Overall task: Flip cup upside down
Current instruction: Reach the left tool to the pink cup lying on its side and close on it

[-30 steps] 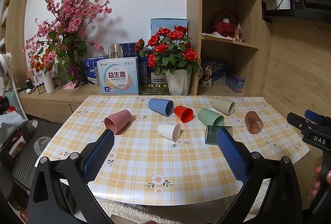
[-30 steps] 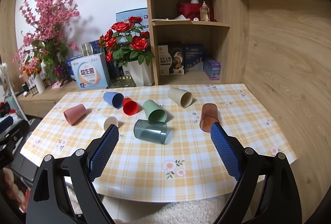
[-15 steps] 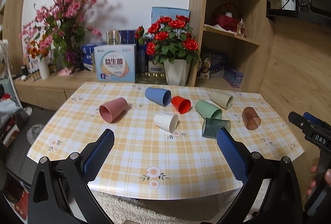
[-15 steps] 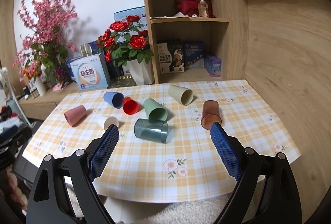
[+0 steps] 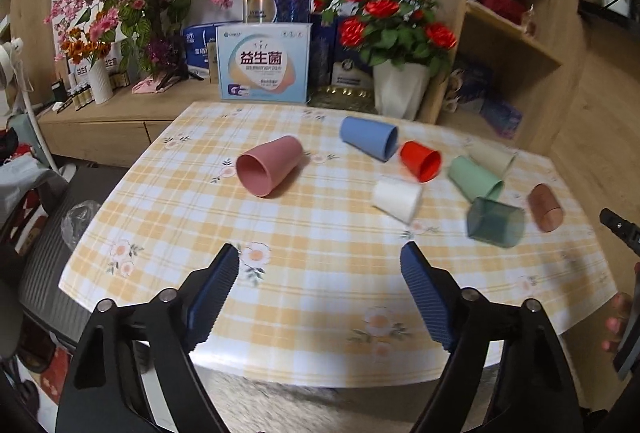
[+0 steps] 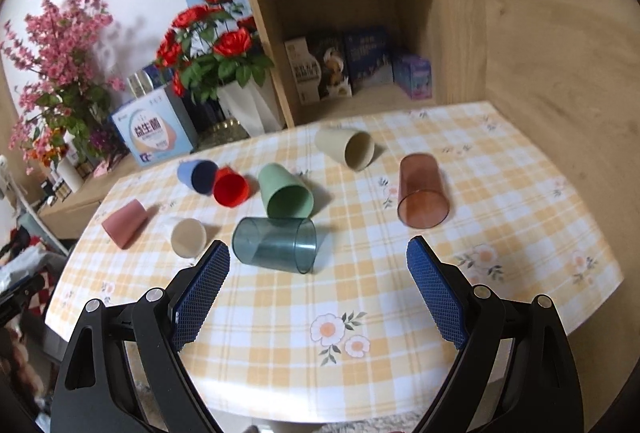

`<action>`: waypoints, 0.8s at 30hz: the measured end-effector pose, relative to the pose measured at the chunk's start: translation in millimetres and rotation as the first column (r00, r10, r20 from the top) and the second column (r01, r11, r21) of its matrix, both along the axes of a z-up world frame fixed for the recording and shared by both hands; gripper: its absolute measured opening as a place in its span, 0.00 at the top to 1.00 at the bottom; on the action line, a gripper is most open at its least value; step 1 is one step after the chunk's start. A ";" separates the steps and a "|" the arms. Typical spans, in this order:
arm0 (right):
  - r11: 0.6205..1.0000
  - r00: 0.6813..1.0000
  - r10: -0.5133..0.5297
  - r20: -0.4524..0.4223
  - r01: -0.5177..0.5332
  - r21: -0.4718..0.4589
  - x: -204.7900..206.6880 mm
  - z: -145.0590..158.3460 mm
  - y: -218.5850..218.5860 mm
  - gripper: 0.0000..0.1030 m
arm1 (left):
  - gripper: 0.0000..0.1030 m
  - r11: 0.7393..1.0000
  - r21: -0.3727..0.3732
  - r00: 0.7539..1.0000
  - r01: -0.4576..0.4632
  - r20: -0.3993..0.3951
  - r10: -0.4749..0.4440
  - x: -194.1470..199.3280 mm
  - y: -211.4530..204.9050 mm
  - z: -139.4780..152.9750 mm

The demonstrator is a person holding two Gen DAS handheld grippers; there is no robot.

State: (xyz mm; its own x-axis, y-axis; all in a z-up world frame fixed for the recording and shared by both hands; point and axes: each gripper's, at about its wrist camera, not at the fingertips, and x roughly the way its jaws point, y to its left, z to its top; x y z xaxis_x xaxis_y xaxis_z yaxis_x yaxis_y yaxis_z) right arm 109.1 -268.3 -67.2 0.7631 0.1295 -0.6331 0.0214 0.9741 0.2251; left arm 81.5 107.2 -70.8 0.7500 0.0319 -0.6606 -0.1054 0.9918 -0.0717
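No cup is flipped yet: all eight, from the pink cup (image 5: 269, 171) to the brown cup (image 6: 422, 189), lie sideways on the counter (image 6: 400, 297), while the left tool (image 5: 320, 265) and right tool (image 6: 318, 261) hover released and empty.

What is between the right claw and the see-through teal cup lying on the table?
Nothing that shows. In the right wrist view the right claw is open, and the teal cup lies on its side just ahead of its left finger, with only bare tablecloth between. The green cup lies behind it, not in the way.
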 end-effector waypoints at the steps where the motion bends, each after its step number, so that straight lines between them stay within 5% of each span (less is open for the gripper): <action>1: 1.000 1.000 0.004 -0.013 -0.004 0.002 6.2 -5.1 1.2 0.15 | 0.24 1.000 0.012 1.000 0.007 -0.007 -0.007 9.0 6.1 -2.3; 12: 0.999 0.988 0.032 -0.149 -0.032 -0.002 44.4 -47.1 7.4 0.15 | 0.25 0.994 0.066 0.993 0.086 -0.092 -0.079 133.6 59.1 -18.0; 17: 1.000 0.982 0.012 -0.189 -0.016 -0.020 57.0 -60.2 1.5 0.15 | 0.27 0.978 0.085 0.967 0.191 -0.189 -0.172 210.3 70.2 -38.3; 21: 0.999 0.977 -0.008 -0.215 0.001 -0.032 68.6 -68.8 -4.5 0.15 | 0.27 0.979 -0.061 0.934 0.196 -0.292 -0.205 262.5 87.8 -63.6; 24: 0.999 0.972 -0.026 -0.232 0.018 -0.040 76.4 -74.7 -9.0 0.15 | 0.27 0.982 -0.058 0.916 0.178 -0.355 -0.187 286.5 92.4 -80.0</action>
